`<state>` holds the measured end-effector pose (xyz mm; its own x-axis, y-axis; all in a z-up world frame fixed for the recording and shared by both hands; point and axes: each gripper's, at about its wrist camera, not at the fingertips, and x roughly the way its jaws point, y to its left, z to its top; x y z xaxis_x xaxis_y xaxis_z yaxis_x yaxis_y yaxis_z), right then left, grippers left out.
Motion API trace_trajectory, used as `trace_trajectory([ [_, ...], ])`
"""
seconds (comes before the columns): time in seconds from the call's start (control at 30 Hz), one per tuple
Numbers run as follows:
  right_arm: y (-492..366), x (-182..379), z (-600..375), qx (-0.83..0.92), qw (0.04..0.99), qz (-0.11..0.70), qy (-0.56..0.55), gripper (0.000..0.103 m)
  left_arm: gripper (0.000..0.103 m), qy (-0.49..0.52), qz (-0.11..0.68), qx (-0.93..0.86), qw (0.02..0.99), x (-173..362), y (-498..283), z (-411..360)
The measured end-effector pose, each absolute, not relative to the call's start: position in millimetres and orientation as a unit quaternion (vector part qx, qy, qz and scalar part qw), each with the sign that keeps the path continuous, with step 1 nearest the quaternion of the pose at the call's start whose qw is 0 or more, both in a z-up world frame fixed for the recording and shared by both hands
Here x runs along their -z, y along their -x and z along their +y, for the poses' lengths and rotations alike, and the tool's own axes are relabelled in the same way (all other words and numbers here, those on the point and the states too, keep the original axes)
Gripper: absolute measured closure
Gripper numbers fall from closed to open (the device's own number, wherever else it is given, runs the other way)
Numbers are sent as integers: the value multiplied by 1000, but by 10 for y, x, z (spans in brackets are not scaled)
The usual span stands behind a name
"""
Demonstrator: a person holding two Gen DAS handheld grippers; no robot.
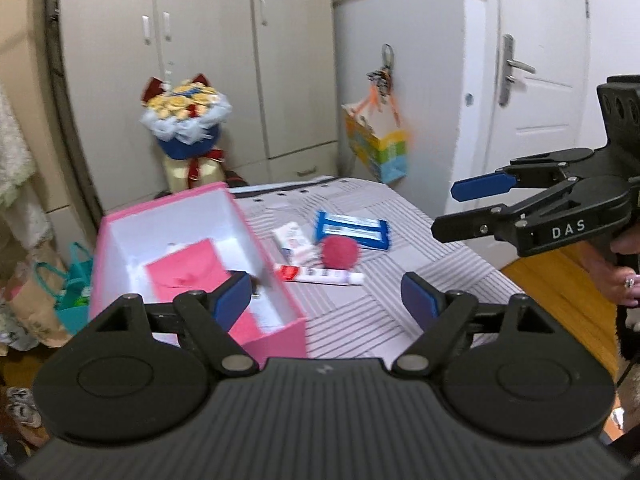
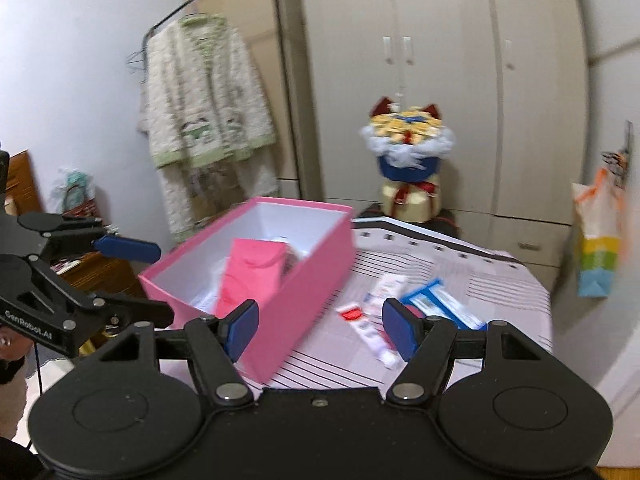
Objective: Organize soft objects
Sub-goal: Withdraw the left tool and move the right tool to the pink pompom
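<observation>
The left gripper (image 1: 326,298), a black two-finger tool with blue pads, fills the foreground of its own view; its jaws stand wide with nothing between them. The right gripper (image 2: 320,326) is likewise spread and empty.

The open pink cardboard box (image 1: 280,336) sits at 9 o'clock of the left gripper on the grey striped bedspread (image 1: 440,280) and holds a folded pink cloth (image 1: 188,276). It probably serves as the collection bin.

Awaiting pickup at 12 o'clock lie a fuzzy red ball (image 1: 339,253), a red-and-white tube (image 1: 320,274), a small white carton (image 1: 294,242) and a blue-and-white soft packet (image 1: 352,230).

The left view shows the ball clearly and the person's hand (image 1: 624,276). The right view hides most of the ball behind a finger (image 2: 400,330), but reveals a pale patterned robe (image 2: 204,92) on a rack.
</observation>
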<state>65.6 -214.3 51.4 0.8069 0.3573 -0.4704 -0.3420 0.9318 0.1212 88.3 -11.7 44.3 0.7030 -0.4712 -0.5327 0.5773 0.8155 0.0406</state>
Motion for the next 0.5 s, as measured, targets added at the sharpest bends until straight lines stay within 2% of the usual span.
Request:
trace_trajectory([
  [0.3, -906, -98, -2597, -153, 953, 260, -35, 30, 21, -84, 259, 312, 910, 96, -1078, -751],
  [0.5, -1240, 211, -2844, -176, 943, 271, -77, 30, 21, -106, 254, 276, 921, 507, -1321, -1189],
])
